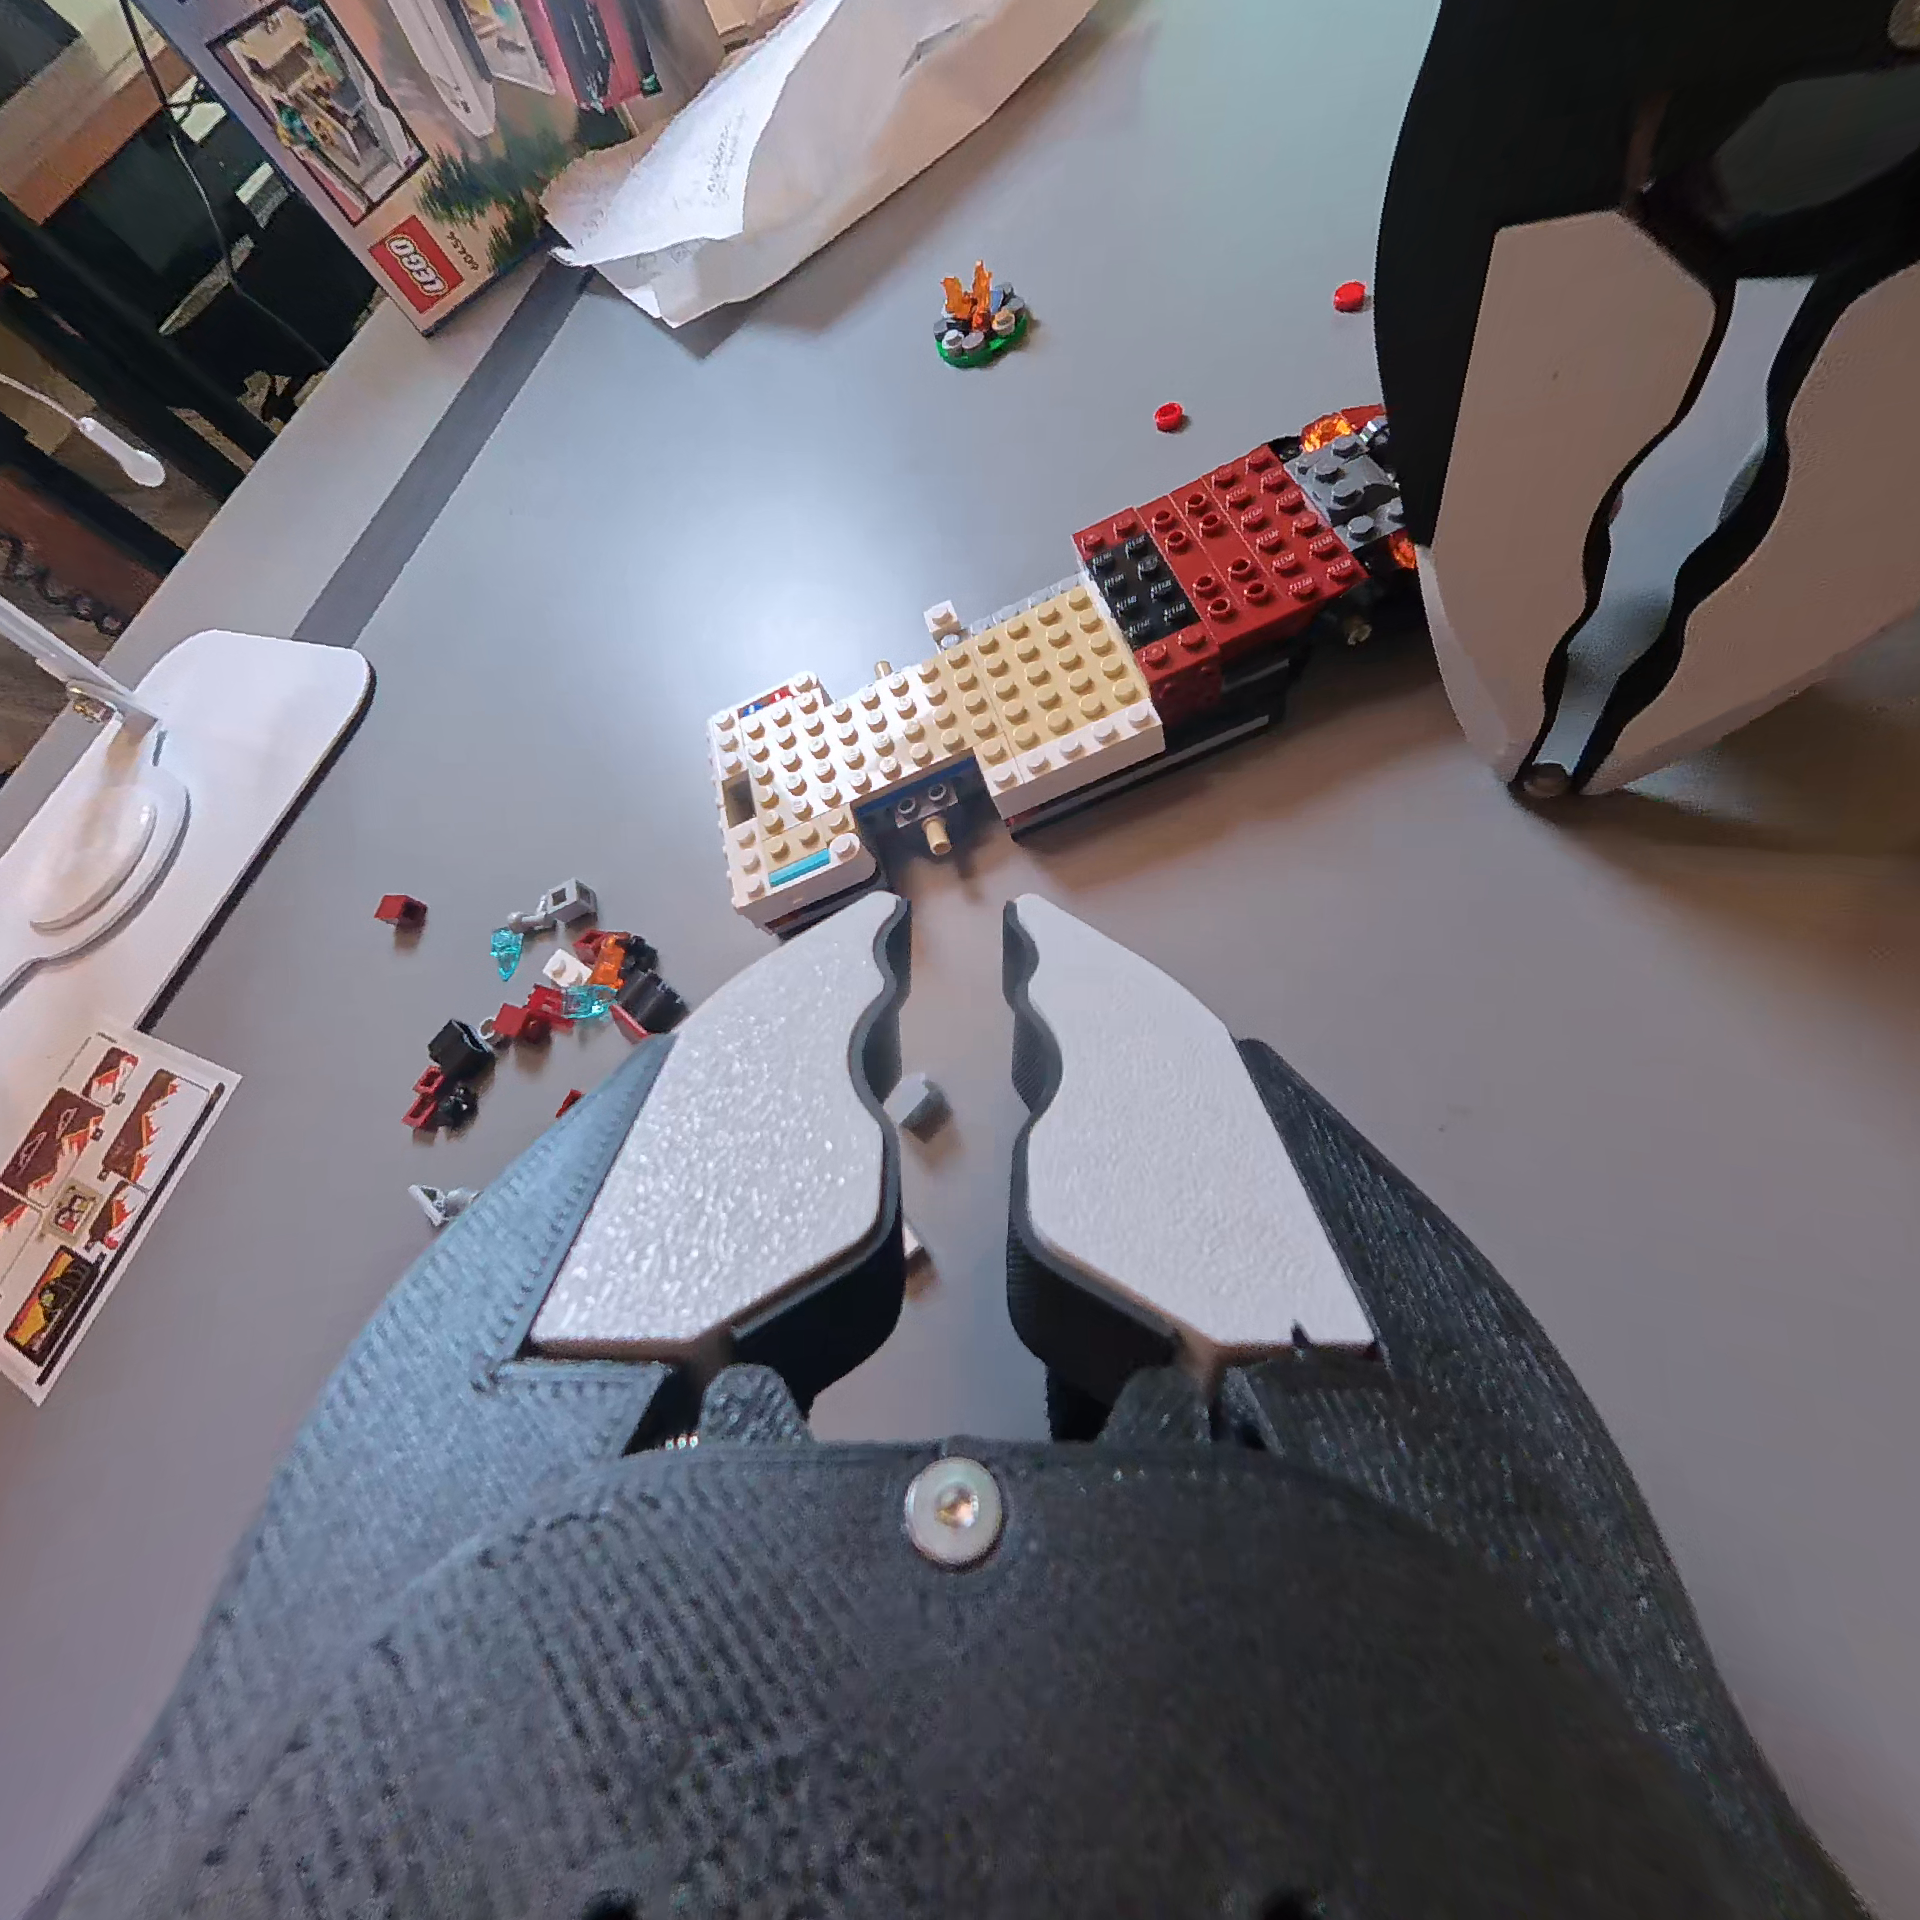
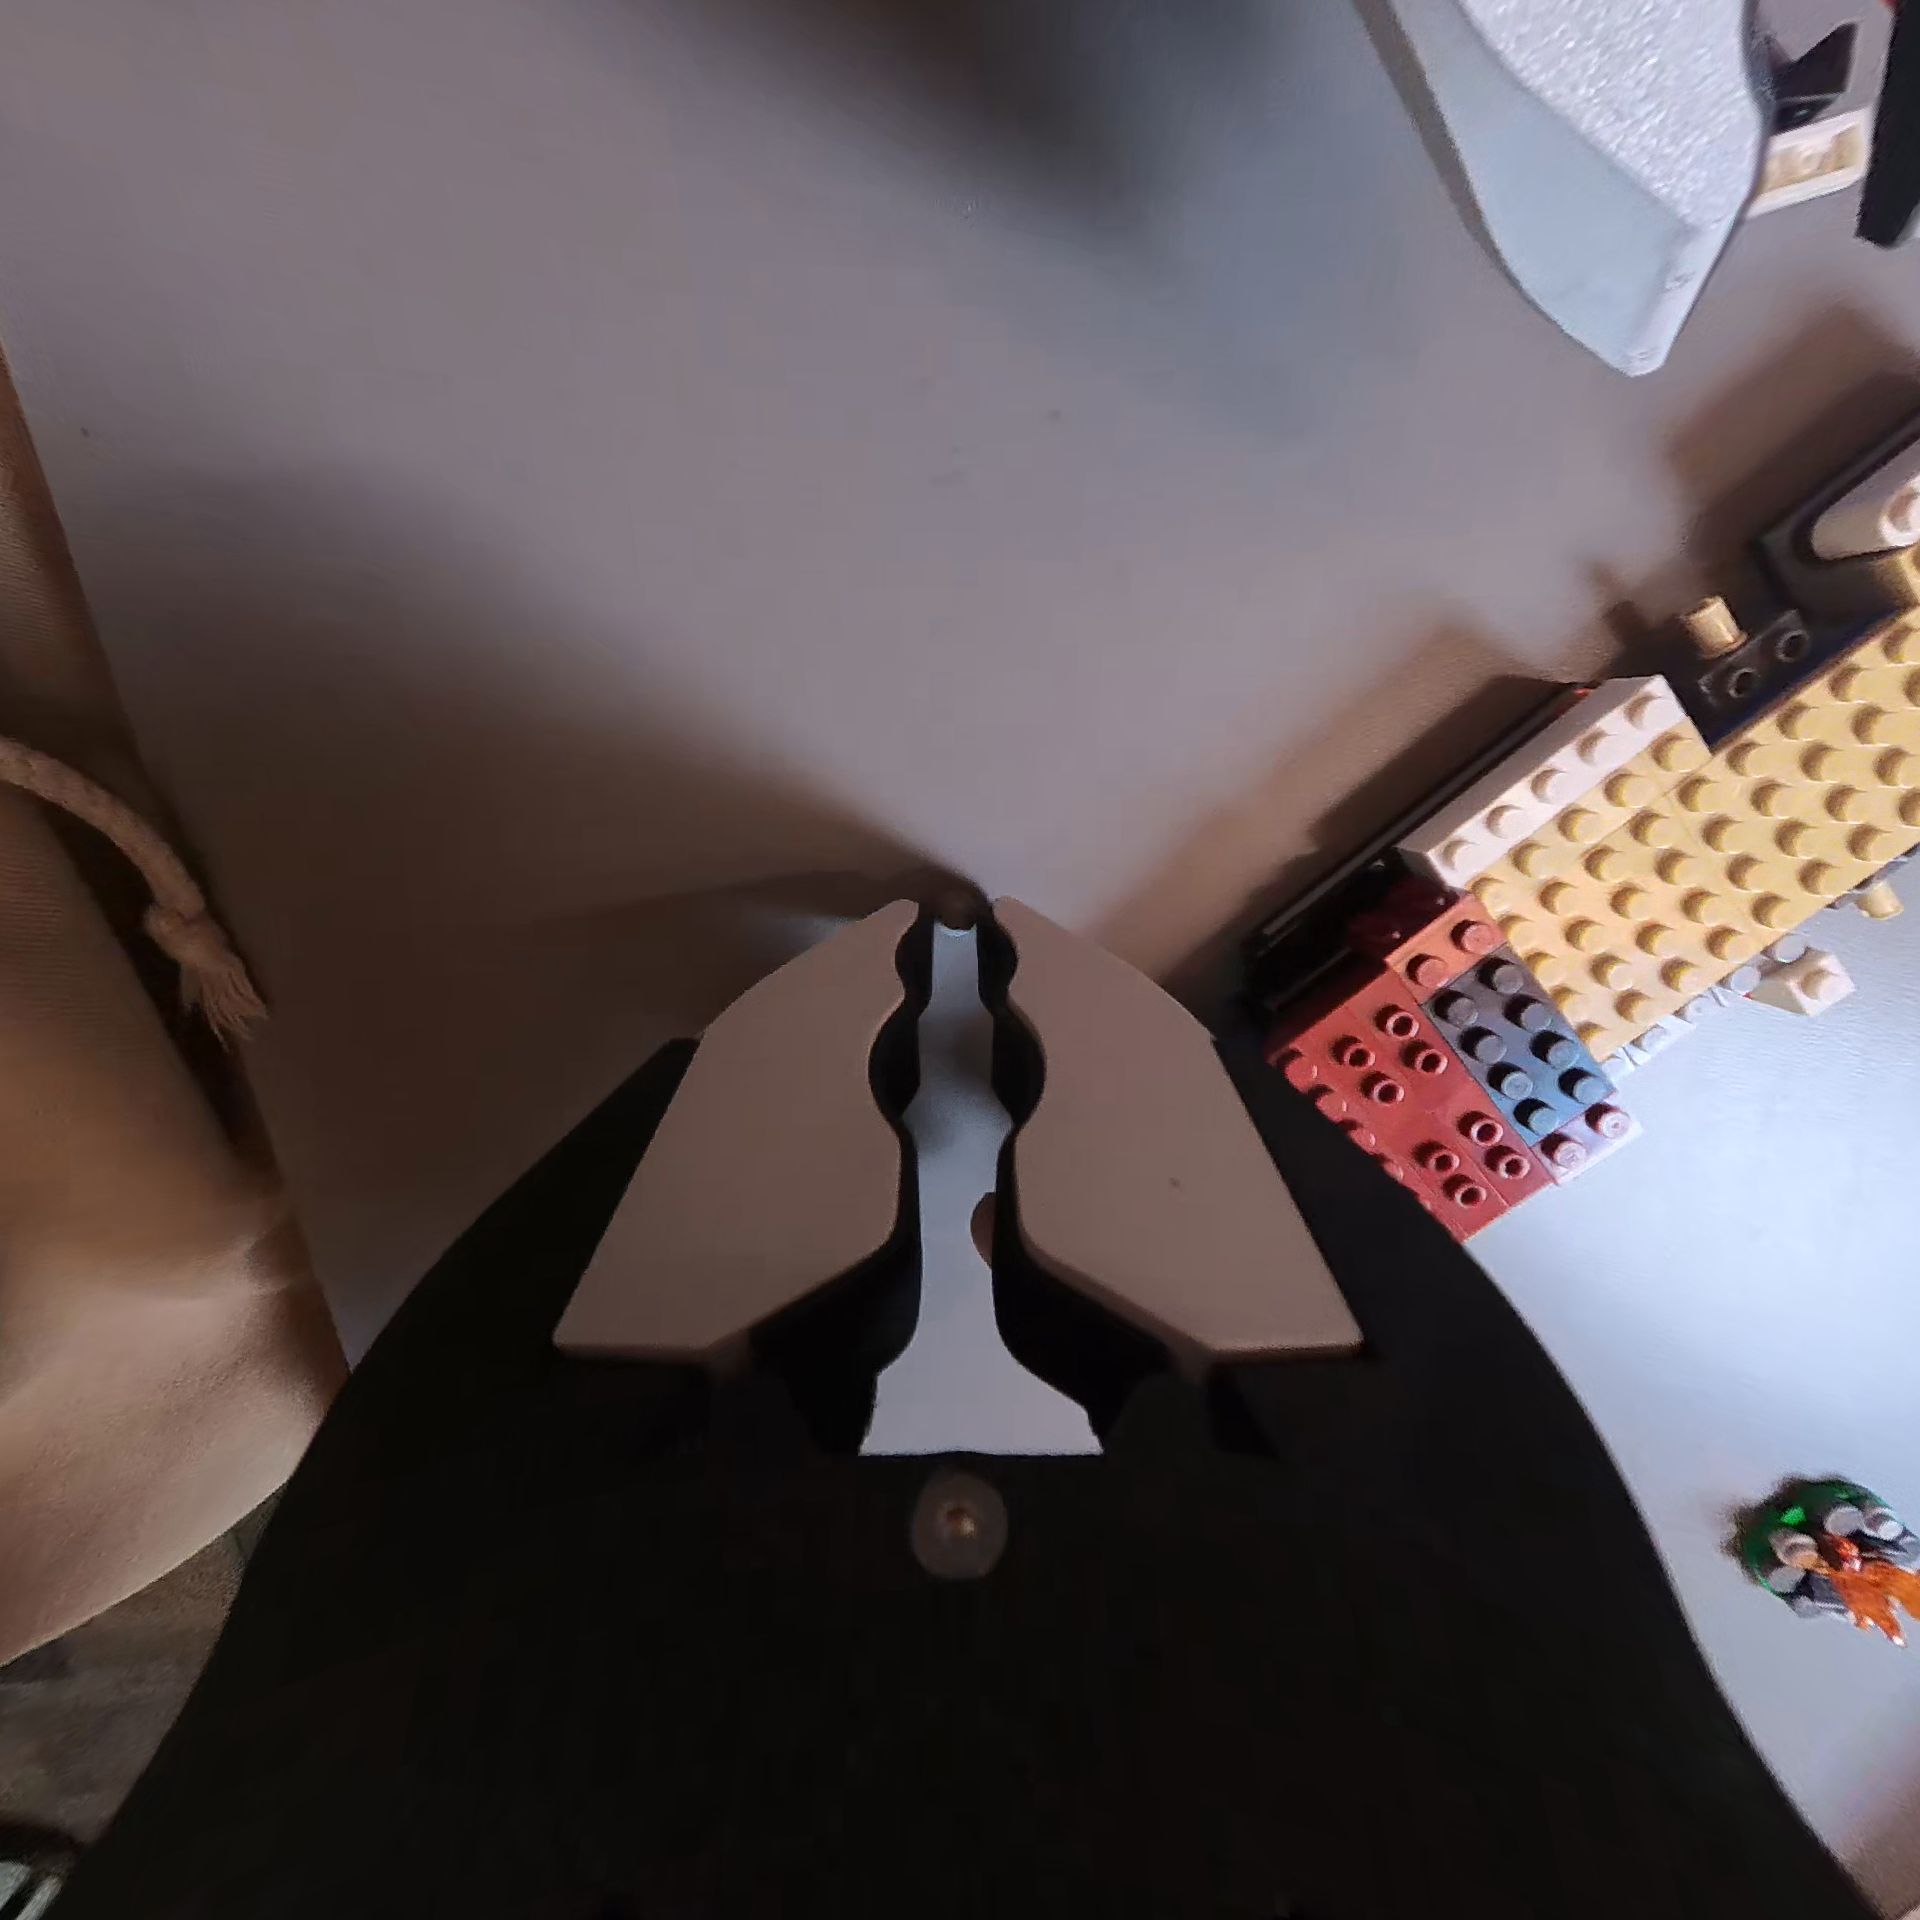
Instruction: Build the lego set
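**A hobby desk in a home or small office**

A smooth grey table [image 1: 665, 540] carries a half-built brick model [image 1: 997, 686], with loose bricks [image 1: 540, 997] scattered to its near left. At the far left stand a toy-set box [image 1: 416, 156] and a crumpled white paper bag [image 1: 790, 135]. A sticker sheet [image 1: 94, 1195] lies at the left edge beside a white lamp base [image 1: 156, 790]. Beyond the table stands dark furniture.

A small round grey stud [image 1: 1545, 779] sits pinched between the right gripper's [image 1: 1548, 774] fingertips, down at the grey table [image 1: 1247, 1039] (beside the long brick model's [image 1: 1039, 665] dark-red end).
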A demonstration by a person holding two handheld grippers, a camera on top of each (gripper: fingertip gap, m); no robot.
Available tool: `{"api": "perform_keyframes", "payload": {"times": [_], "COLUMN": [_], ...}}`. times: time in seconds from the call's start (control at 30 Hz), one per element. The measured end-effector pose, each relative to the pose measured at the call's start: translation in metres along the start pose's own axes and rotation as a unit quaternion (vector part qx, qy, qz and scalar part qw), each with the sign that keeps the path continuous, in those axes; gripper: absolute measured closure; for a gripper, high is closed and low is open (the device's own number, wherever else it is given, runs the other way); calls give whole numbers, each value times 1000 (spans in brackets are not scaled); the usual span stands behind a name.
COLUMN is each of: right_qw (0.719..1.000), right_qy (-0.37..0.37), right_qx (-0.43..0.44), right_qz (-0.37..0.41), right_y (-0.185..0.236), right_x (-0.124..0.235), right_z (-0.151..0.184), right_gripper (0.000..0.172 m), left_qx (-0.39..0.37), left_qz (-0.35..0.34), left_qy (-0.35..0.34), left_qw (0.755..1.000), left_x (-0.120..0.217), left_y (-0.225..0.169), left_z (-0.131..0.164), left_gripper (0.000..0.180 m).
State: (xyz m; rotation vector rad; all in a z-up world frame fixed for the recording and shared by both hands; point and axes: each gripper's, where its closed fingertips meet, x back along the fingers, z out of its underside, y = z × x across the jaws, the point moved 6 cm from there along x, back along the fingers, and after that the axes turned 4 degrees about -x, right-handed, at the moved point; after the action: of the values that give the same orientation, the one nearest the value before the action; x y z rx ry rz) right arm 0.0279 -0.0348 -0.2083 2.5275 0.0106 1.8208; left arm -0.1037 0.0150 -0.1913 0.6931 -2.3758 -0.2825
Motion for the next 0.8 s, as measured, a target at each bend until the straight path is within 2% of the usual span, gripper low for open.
{"api": "perform_keyframes", "payload": {"times": [0.1,0.3,0.8], "right_qw": [999,990,995], "right_qy": [-43,-111,-84], "right_qx": [-19,-69,-40], "right_qz": [-2,44,20], "right_y": [-2,-28,-46], "right_x": [16,63,44], "right_z": [3,26,28], "right_gripper": [164,164,164], "left_qx": [-3,-3,-17], "left_qz": [10,40,59], "left_qy": [-1,-6,18], "left_qw": [1000,999,998], "left_x": [-2,-7,-16], "left_y": [-5,-18,-27], "left_z": [-1,-4,4], "left_gripper": [164,163,164]}}
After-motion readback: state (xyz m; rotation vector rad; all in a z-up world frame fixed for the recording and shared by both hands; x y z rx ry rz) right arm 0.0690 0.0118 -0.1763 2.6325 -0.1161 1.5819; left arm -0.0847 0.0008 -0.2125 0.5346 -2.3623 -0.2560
